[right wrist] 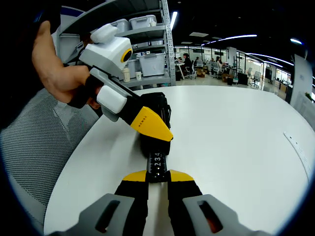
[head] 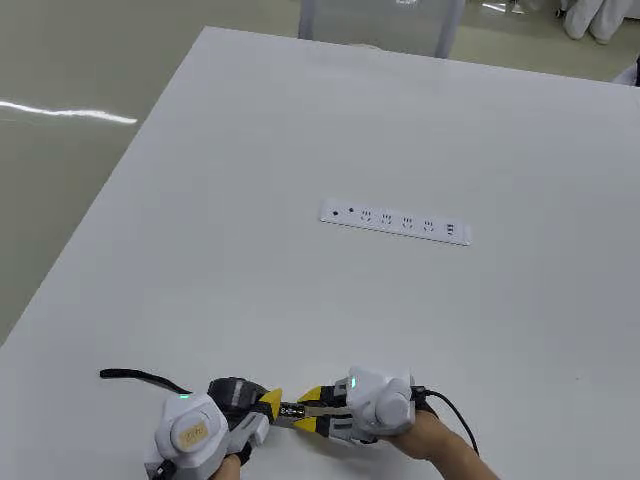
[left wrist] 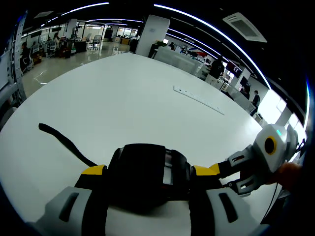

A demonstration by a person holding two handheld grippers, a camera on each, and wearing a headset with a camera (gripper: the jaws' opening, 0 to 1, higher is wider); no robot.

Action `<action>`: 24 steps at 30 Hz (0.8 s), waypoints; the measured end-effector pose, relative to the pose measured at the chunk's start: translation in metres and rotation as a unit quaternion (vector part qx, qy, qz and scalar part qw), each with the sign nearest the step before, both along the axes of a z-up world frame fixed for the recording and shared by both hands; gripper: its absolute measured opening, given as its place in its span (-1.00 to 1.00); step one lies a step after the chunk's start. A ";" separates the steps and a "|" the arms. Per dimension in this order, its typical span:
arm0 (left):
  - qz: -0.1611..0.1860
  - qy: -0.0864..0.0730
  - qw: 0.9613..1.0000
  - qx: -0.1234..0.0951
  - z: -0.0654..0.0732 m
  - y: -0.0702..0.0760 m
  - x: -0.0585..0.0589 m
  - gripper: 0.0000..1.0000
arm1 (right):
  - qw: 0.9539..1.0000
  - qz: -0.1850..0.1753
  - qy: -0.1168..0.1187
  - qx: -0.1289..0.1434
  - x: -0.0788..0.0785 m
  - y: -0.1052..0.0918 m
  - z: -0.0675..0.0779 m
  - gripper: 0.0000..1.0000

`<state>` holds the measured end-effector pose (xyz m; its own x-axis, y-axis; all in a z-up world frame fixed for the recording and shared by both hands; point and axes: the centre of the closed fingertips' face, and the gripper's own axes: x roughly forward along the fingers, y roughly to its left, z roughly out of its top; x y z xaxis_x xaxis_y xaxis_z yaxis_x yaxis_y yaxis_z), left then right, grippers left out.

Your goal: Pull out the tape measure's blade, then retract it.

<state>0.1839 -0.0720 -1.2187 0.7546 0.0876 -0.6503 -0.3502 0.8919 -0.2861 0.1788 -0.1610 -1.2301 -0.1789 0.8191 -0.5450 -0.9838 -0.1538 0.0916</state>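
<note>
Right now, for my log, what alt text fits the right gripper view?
The right gripper pinches the numbered blade, pulled slightly out of the black tape measure that the left gripper holds over a white table.

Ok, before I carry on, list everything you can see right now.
table: one, white, under everything.
power strip: one, white, mid-table, beyond the grippers.
tape measure: one, black, near edge, between the left gripper's jaws.
blade: one, dark with white numbers, a short length pulled out.
strap: one, black, on the table left of the tape measure.
left gripper: one, white, yellow tips, shut on tape measure.
right gripper: one, same colours, shut on blade.
hands: two, holding the grippers.
</note>
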 end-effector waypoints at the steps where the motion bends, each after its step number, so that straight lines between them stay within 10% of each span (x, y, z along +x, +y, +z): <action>1: 0.000 0.000 1.000 0.000 0.000 0.000 0.000 0.28 | 1.000 0.000 0.001 0.000 0.000 0.001 0.000 -0.75; 24: 0.000 0.000 1.000 -0.006 0.001 0.000 0.000 0.28 | 1.000 0.009 -0.002 0.003 -0.003 0.015 -0.001 -0.75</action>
<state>0.1840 -0.0721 -1.2179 0.7547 0.0801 -0.6511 -0.3508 0.8880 -0.2974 0.1763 -0.1462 -1.2314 -0.1913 0.8195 -0.5402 -0.9813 -0.1721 0.0865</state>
